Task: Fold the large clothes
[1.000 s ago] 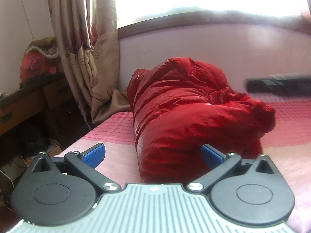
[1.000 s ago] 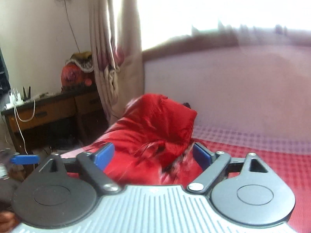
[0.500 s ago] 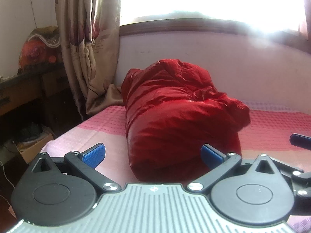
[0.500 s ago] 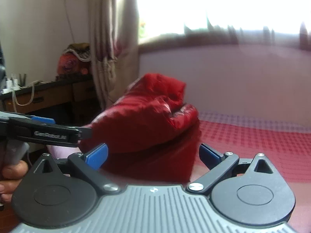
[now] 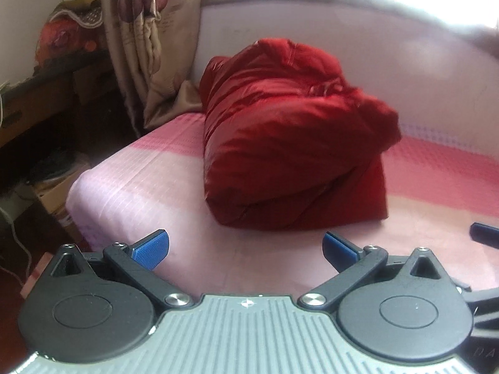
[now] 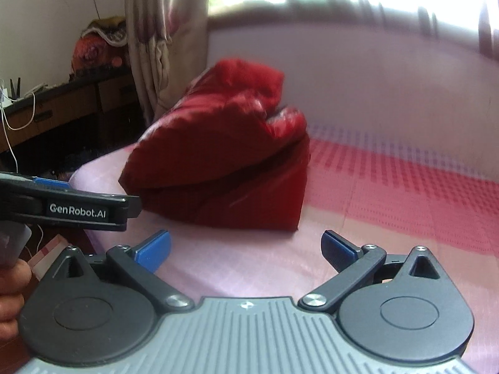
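Red padded jacket (image 5: 290, 143) sits folded into a thick bundle on the bed (image 5: 149, 193), toward its far left corner, close to the pale headboard wall (image 5: 389, 62) and the patterned curtain (image 5: 149, 37). Left gripper (image 5: 244, 247) hovers over the pink sheet just near of the bundle, fingers spread wide, nothing between the blue pads (image 5: 152, 247), not touching the jacket. Right gripper (image 6: 246, 247) is in the same pose from the right side: fingers at full spread, empty, bare sheet between them, jacket (image 6: 224, 162) lying beyond the tips and apart from them. In the right wrist view the left gripper's black body (white lettering on its side) pokes in at the left edge, with a hand (image 6: 12, 293) gripping it below. Dark wooden desk (image 6: 62, 106) stands far left past the bed edge, with cables and a red bundle (image 6: 93, 53) on top.
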The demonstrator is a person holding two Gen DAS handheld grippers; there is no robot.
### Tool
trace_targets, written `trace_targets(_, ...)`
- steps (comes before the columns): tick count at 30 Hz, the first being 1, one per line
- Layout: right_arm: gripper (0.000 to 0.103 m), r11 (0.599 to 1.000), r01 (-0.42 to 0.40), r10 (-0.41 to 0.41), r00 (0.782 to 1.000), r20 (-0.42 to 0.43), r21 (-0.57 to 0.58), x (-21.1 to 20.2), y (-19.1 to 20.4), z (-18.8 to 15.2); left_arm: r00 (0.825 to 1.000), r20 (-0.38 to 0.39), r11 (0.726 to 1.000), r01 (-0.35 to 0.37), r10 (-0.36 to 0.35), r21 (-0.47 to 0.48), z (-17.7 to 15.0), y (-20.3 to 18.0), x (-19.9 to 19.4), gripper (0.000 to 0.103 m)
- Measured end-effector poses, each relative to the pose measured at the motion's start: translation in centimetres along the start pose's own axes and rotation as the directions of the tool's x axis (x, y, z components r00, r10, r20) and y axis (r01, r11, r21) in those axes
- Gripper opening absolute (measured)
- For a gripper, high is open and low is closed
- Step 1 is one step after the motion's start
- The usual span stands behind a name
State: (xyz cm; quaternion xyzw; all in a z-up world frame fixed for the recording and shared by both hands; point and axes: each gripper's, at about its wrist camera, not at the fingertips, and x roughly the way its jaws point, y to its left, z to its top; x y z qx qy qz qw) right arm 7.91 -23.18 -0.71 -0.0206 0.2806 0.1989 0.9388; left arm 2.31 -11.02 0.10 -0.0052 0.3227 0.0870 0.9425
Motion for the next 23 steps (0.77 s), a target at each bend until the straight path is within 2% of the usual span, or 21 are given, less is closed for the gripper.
trace_targets(7, 0.103, 0.999, 0.045, -0.043, 0.993, -0.112, 0.016, 1.6, -0.5, -0.6, 0.999, -0.035, 1.000, -0.025, 0.025, -0.001, -0.8, -0.2, 0.4, 0.103)
trace_targets(14, 0.103, 0.999, 0.041, -0.038, 0.991, -0.131, 0.020, 2.2, -1.2, -0.5, 0.998, -0.050, 0.999, -0.038, 0.038, 0.002, -1.0, -0.4, 0.6, 0.103)
trace_targets(23, 0.103, 0.999, 0.036, -0.034, 0.989, -0.142, 0.014, 2.5, -1.2, -0.7, 0.998, -0.031, 0.998, -0.053, 0.054, 0.028, -1.0, -0.9, 0.4, 0.103)
